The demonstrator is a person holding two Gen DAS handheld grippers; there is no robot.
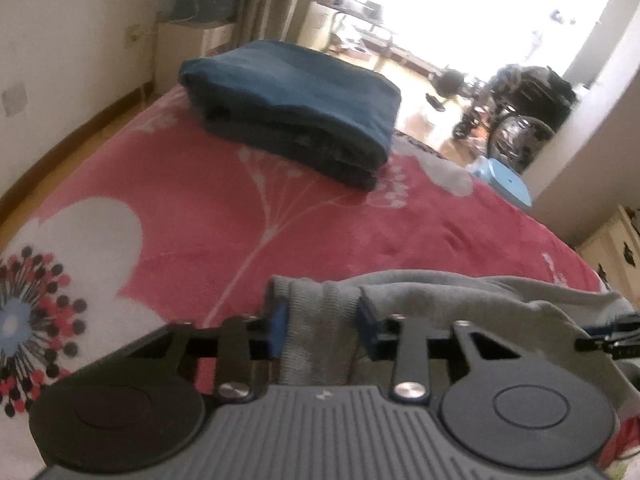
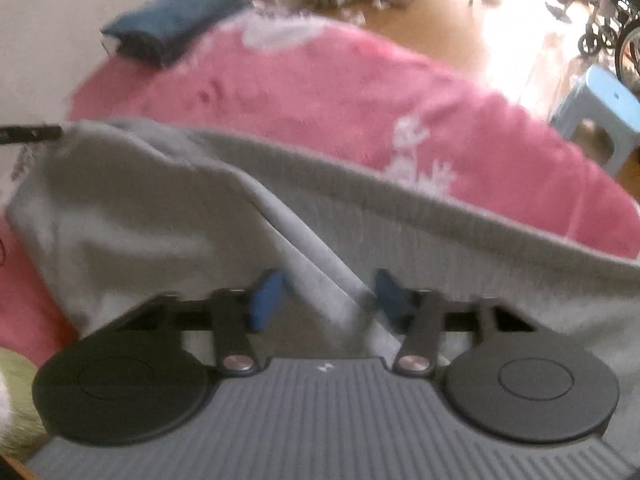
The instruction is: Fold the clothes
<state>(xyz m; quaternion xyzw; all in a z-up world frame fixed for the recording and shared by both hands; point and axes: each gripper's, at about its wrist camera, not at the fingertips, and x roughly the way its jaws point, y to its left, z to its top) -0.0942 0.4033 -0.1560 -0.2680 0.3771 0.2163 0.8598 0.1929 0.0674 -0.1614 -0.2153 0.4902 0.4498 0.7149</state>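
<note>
A grey sweatshirt (image 1: 460, 296) lies at the near edge of a pink flowered bedspread (image 1: 200, 208). In the left wrist view, my left gripper (image 1: 322, 328) is shut on a bunched ribbed edge of the sweatshirt, and the cloth fills the gap between the blue pads. In the right wrist view the sweatshirt (image 2: 140, 208) is stretched wide and lifted off the bedspread (image 2: 320, 88). My right gripper (image 2: 328, 300) is shut on a raised fold of it. A folded stack of dark blue clothes (image 1: 296, 104) rests at the far end of the bed, seen also as a blurred blue stack (image 2: 176, 16).
A light blue stool (image 1: 508, 184) stands beside the bed on the wooden floor, also visible as the stool (image 2: 600, 108). A wheelchair (image 1: 520, 120) sits beyond it near a bright window. A wall runs along the bed's left side, and a cream cabinet (image 1: 612, 248) is at right.
</note>
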